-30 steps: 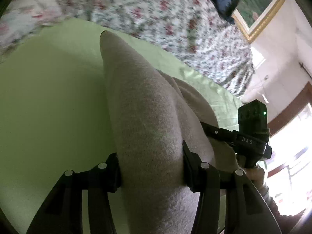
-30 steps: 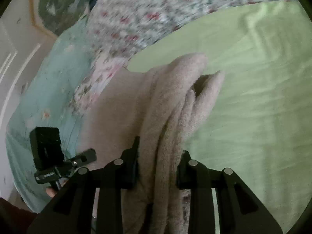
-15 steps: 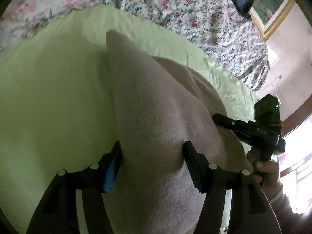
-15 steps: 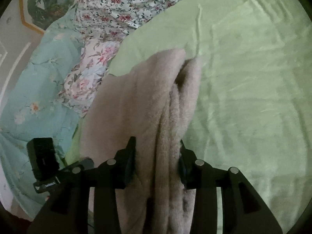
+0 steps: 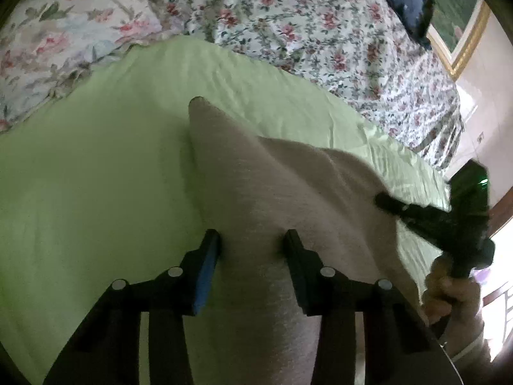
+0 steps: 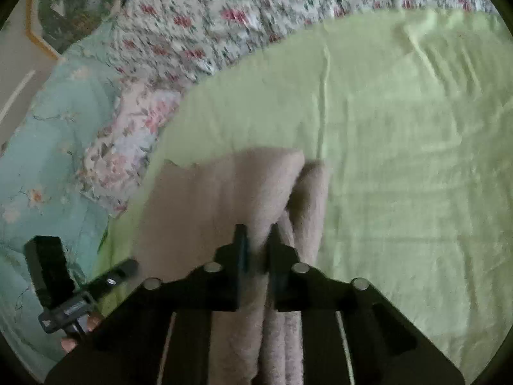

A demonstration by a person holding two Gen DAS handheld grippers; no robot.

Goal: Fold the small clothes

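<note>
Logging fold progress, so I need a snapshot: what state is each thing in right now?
Beige garment: bunched in folds, lying on the sheet, gripped at both ends.
Left gripper: jaws closing, garment between them.
Right gripper: jaws closing, pinching a garment fold.
Green sheet: spread, lightly creased.
Floral quilt: rumpled beyond the sheet.

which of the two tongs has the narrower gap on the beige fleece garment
The right tongs: closing to a thin pinch on the beige fleece garment, while the left tongs straddle a wider fold.
</note>
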